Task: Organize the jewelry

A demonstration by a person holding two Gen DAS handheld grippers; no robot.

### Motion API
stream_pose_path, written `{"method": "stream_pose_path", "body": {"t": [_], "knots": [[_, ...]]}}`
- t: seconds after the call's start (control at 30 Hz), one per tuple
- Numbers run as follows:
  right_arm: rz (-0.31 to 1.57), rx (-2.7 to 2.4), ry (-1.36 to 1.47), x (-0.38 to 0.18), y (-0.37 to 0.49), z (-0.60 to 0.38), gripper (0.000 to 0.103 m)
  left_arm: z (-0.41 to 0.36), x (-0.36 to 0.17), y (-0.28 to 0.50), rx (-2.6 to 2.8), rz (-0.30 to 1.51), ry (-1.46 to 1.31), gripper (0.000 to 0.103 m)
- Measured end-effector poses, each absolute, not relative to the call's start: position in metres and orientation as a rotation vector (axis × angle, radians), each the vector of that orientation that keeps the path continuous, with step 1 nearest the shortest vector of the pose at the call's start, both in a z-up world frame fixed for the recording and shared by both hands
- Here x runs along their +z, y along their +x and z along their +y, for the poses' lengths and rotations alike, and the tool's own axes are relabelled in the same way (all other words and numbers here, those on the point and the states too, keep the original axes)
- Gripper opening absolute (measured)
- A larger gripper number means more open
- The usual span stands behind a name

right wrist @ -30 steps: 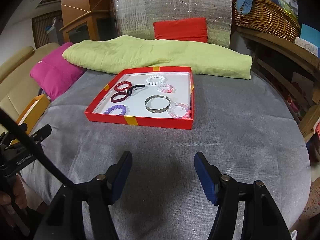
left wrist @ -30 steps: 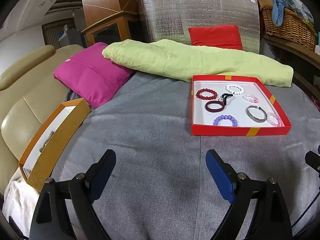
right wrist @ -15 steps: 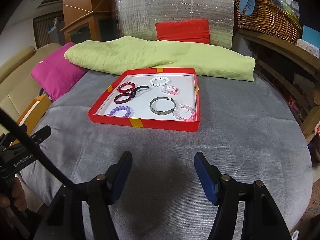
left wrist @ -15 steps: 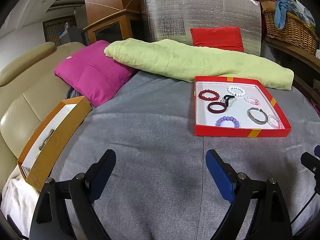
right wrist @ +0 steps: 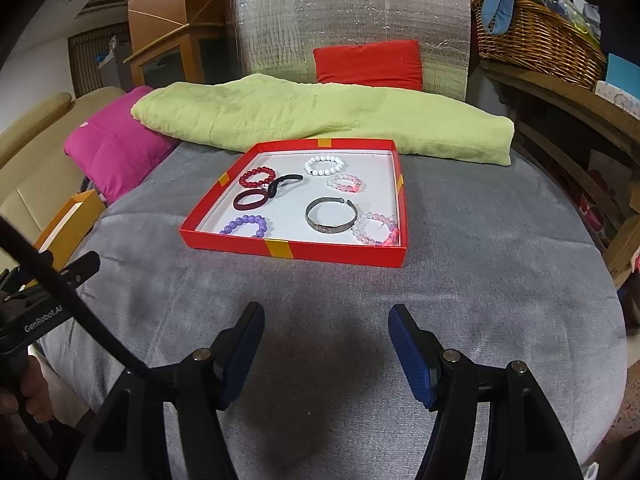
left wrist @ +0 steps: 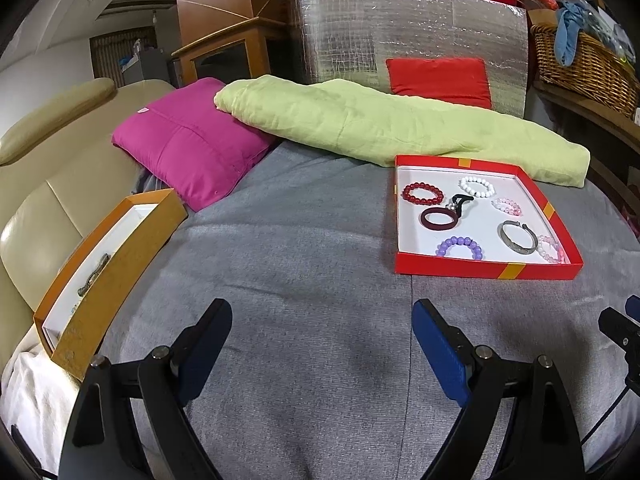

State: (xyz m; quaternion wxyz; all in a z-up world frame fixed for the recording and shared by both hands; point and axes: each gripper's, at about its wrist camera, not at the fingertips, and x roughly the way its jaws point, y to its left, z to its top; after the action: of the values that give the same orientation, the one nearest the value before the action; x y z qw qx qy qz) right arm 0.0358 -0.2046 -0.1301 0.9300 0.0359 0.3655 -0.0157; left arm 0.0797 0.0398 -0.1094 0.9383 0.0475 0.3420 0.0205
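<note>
Grey bedcover [right wrist: 460, 280]: red tray [right wrist: 292, 249] of bracelets at 12 o'clock; right gripper [right wrist: 326, 334] and left gripper [left wrist: 322, 328] held spread, empty. First pick pending; approach required.

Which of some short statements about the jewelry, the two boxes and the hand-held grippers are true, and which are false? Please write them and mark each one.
1. The red tray holds seven pieces of jewelry. True.
2. The right hand-held gripper is shut on the metal bangle. False: it is open and empty, short of the tray.
3. The purple bead bracelet lies near the tray's front edge. True.
4. The orange box stands right of the red tray. False: it is to the left, by the beige sofa.
5. The left hand-held gripper is open. True.
</note>
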Motion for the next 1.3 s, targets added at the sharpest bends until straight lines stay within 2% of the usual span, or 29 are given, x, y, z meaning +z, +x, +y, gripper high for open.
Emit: {"method": "stream_pose_path", "body": {"t": [1.3], "knots": [[0.751, -0.022, 0.075, -0.131, 0.044, -0.195, 0.069, 0.052, -0.106, 0.081, 0.054, 0.697, 0.065, 0.091]]}}
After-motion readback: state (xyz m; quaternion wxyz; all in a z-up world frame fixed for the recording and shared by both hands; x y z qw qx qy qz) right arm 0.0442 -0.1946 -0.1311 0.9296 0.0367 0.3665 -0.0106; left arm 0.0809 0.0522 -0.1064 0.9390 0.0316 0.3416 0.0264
